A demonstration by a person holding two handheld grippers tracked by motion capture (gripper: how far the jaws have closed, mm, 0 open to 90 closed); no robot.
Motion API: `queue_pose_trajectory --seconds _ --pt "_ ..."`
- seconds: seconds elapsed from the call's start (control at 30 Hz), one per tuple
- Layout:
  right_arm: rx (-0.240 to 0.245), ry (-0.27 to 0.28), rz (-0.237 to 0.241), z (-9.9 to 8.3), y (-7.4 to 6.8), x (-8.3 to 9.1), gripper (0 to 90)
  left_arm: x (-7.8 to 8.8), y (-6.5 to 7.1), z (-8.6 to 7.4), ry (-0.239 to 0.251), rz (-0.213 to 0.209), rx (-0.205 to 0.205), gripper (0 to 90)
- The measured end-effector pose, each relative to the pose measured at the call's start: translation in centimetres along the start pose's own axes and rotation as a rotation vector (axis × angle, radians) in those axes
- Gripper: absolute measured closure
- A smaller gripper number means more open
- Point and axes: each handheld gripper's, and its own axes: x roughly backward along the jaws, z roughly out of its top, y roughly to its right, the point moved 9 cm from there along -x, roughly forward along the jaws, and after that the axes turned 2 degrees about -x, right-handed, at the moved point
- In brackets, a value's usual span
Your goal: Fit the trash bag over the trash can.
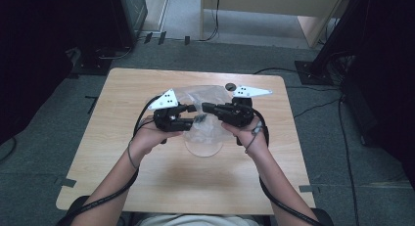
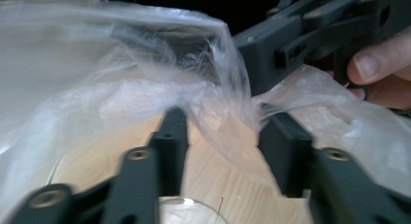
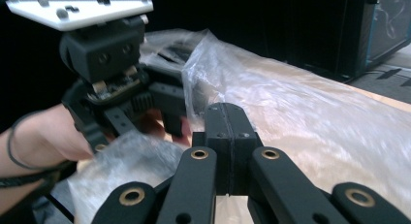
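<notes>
Here, I am working a clear plastic bag [image 1: 203, 101] open over the middle of a wooden table [image 1: 122, 152], with a gripper in each hand meeting at the bag's edge. My right gripper [image 3: 227, 122] is holding its jaws pressed together; a fold of film seems pinched in them, though I cannot be sure. My left gripper [image 2: 225, 132] is holding its jaws partly apart, with a loose wall of the bag [image 2: 145, 64] draped between them and not yet pressed by either pad. I am judging this to be the mouth-opening step: next the left jaws need to close on one layer alone, then both hands need to pull gently apart. The bag is looking thin, crinkled and see-through, billowing upward, with a clear round disc [image 1: 204, 146] lying on the table just below it.
</notes>
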Motion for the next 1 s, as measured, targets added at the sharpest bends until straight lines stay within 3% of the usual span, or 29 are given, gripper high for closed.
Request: queue_pose_trajectory --seconds 0.2,0.23,0.73,0.87,1.0 --pt "-0.033 0.006 0.025 0.0 0.1 0.0 88.8 0.2 0.1 0.1 -0.008 -0.004 0.022 87.6" --pt "-0.031 0.008 0.026 0.0 0.1 0.0 86.9 0.2 0.1 0.1 -0.010 -0.005 0.021 89.0" --pt "0.109 -0.016 -0.004 0.6 2.0 2.5 48.5 3.0 -1.1 1.1 -0.020 -0.025 0.050 89.7" --pt "0.174 -0.040 0.016 0.4 2.0 2.8 33.6 4.0 -1.1 1.8 -0.018 -0.036 0.044 89.6" --pt "0.236 -0.068 0.068 -0.1 1.5 2.5 24.1 4.6 -0.7 2.4 -0.017 -0.062 0.041 89.5"
